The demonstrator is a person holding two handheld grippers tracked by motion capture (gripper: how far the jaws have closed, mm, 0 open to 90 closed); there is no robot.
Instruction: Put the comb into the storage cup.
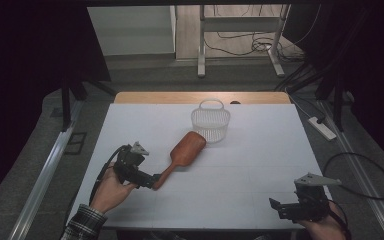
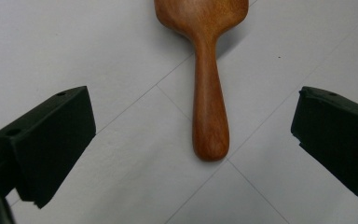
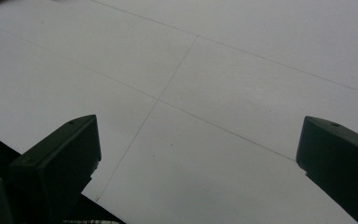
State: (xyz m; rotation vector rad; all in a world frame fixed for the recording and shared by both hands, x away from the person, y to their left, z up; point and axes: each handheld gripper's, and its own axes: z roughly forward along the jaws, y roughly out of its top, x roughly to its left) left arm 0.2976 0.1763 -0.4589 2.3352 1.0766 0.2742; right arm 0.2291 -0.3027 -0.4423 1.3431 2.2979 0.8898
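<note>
Wooden and reddish-brown, the hairbrush [image 1: 182,152] lies flat on the white table [image 1: 260,165], a little left of the middle. Its wide paddle head points toward the far edge and its handle points toward the near left corner. The head end is just beside the white basket [image 1: 211,123], which stands upright near the middle of the far edge; from the high view I cannot tell if the two touch.

In the high view the left gripper [image 1: 153,181] is at the end of the handle, held by the person's left hand [image 1: 111,192] (a checked sleeve shows at the near edge). In the left gripper view the handle [image 2: 209,107] runs up the middle between the two black jaws, with its rounded end toward the camera. Both jaws stand wide apart, each with a clear strip of table between it and the wood, so this gripper is released and grasps nothing.

At the near right corner of the table is the right gripper [image 1: 280,206], well apart from the brush and the basket. In the right gripper view its jaws are spread wide over bare white table with thin seam lines, so it is released too, holding nothing, and the table's near edge shows dark at the lower left
</note>
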